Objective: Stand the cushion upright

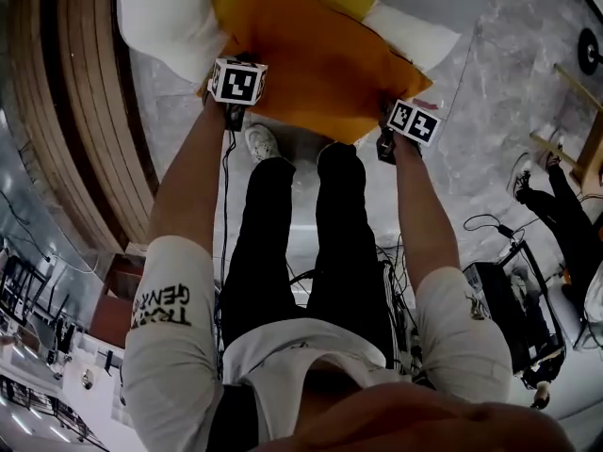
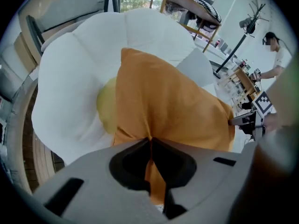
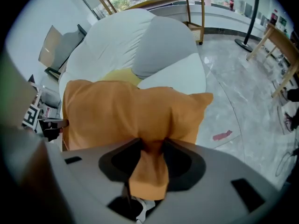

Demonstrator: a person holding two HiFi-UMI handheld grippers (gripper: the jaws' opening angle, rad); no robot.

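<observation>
An orange cushion [image 1: 320,64] lies tilted against a big white seat pad [image 1: 170,17], its near edge hanging over the floor. My left gripper [image 1: 236,83] is at the cushion's near left corner and my right gripper [image 1: 413,121] at its near right corner. In the left gripper view the left gripper [image 2: 150,141] is shut on a thin fold of the orange cushion [image 2: 168,106]. In the right gripper view the right gripper [image 3: 152,146] is shut on a thick bunch of the orange cushion [image 3: 121,111], and a flap of it hangs between the jaws.
A yellow cushion [image 3: 119,76], a grey pillow [image 3: 163,45] and a white pillow [image 3: 177,76] lie behind the orange one. A curved wooden rim [image 1: 57,111] runs along the left. My legs [image 1: 283,234] stand below the cushion. Cables [image 1: 490,224] and another person [image 1: 565,205] are at the right.
</observation>
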